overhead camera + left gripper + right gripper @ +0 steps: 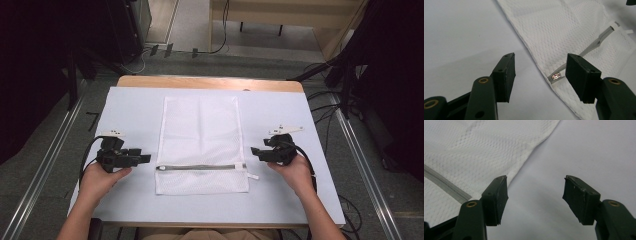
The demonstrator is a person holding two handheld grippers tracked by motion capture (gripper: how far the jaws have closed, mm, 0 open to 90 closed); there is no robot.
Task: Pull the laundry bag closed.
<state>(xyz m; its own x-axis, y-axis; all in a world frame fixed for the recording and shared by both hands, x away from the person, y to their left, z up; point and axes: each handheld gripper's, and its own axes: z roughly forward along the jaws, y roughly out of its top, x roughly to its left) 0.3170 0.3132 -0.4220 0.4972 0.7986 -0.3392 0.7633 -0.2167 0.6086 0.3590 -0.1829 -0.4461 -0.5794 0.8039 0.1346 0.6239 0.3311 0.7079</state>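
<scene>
High view: a flat white mesh zip bag lies mid-worktop between the left gripper and right gripper, both wide open and empty.
It looks light, limp and snag-prone; the hemmed corners beside the grey zip seem best to pinch.

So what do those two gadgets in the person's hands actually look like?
Each hand holds a black tool: the left gripper and right gripper both have two flat rectangular jaws, brass-coloured rivets, a pale three-cornered plate on top and a trailing black cable. The forearms are bare, no sleeves.

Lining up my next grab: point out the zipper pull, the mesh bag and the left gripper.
zipper pull (556, 75), left gripper view, its metal tab.
mesh bag (199, 127), high view, middle of the mesh.
left gripper (145, 158), high view, between its jaw tips.
</scene>
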